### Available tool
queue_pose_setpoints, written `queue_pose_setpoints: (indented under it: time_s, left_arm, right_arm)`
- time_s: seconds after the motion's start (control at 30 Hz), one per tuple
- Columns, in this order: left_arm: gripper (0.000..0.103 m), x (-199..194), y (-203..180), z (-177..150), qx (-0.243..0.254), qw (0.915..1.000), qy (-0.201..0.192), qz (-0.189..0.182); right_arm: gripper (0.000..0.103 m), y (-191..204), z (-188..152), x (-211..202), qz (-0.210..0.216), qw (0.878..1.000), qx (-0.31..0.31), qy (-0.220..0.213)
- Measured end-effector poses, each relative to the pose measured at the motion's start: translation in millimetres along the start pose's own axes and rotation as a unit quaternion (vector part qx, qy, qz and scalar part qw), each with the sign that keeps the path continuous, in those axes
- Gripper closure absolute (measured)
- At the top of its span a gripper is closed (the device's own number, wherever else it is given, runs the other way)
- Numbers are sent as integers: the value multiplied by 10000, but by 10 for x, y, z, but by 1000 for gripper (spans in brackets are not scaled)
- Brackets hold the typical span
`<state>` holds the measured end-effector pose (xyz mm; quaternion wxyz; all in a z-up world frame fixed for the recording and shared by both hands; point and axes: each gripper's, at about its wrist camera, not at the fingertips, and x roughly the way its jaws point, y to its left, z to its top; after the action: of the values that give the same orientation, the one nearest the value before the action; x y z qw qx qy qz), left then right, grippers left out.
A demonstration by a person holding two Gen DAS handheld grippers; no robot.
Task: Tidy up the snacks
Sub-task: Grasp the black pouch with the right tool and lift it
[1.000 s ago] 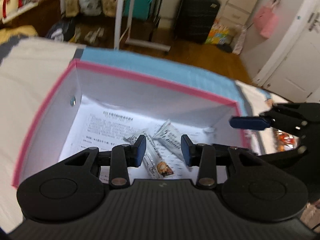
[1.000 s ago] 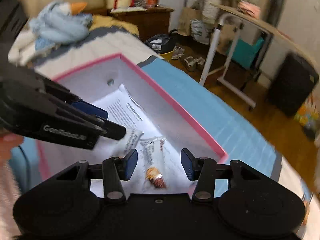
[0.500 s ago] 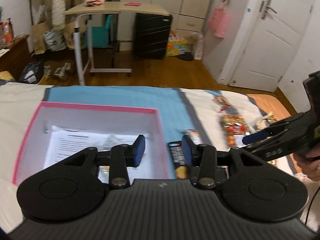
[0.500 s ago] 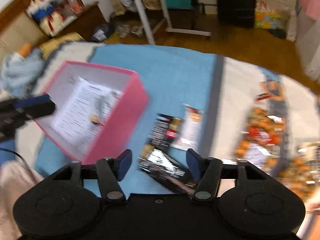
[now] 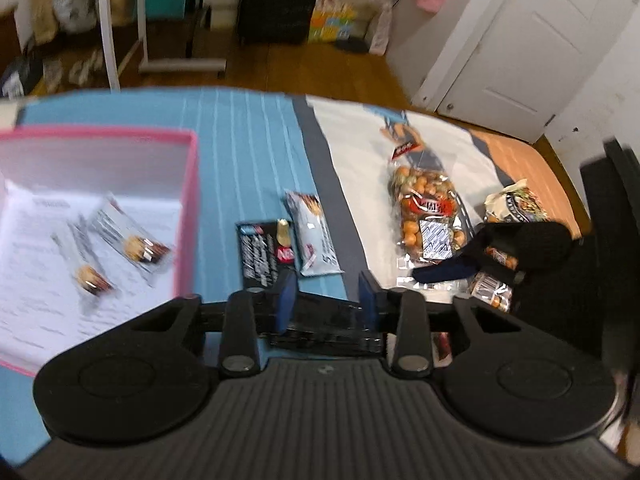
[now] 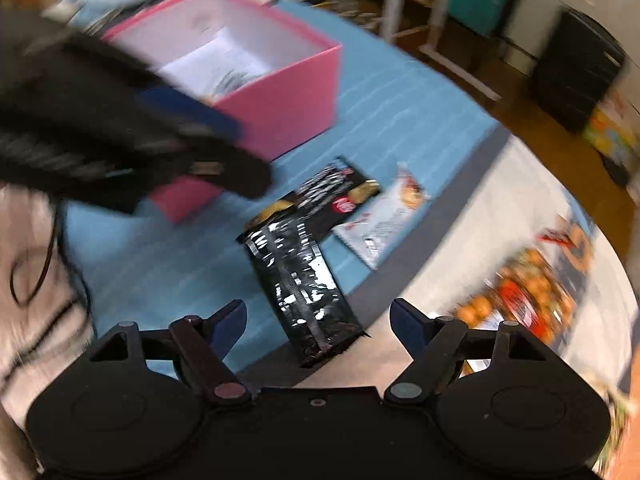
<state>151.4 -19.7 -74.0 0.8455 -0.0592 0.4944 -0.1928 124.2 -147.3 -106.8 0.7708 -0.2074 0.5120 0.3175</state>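
Pink box [image 5: 188, 208] sits on the blue part of the bed cover [image 5: 248, 148], open top, white printed sheet on its floor. 2 clear-wrapped snack packs [image 5: 128, 240] lie inside on the sheet, side by side, near the box's right wall.

Outside the box, just beside that wall: black snack pack w/ white lettering [image 5: 262, 256], flat on the blue cover. White snack pack [image 5: 314, 236] lies next to it, edges touching or overlapping, can't tell which. A 2nd black glossy pack [image 6: 304, 284] lies nearer the grippers, one end overlapping the 1st black pack; seam side up in right wrist view.

Further right, on the white part of the cover: clear bag of orange round snacks [image 5: 426, 212], and beyond it a smaller printed bag [image 5: 516, 204]. More small packs near there, partly hidden.

Left gripper [image 5: 326, 300]: fingers moderately apart, holding nothing; glossy black pack visible below the gap, contact not evident.

Right gripper [image 6: 318, 320]: fingers spread wide, empty, straddling the near end of the glossy black pack without touching it.

Both views motion-blurred.
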Motion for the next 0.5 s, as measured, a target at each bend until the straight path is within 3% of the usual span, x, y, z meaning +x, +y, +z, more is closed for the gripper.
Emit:
queue_pose_setpoints:
  time_s: [0.23, 0.33, 0.4, 0.5]
  left_arm:
    - [74, 493, 81, -103, -405, 9980, 452, 186]
    - [74, 656, 167, -211, -730, 9946, 724, 163]
    - [74, 746, 252, -298, -1208, 9888, 864, 166]
    - [70, 752, 383, -400, -1996, 9781, 591, -19]
  right_arm:
    - [21, 86, -35, 337, -20, 9968, -792, -146]
    - [21, 115, -43, 546, -17, 9952, -979, 80]
    - [21, 153, -71, 665, -220, 9924, -1197, 172]
    - [18, 100, -101, 740, -170, 9933, -1144, 84]
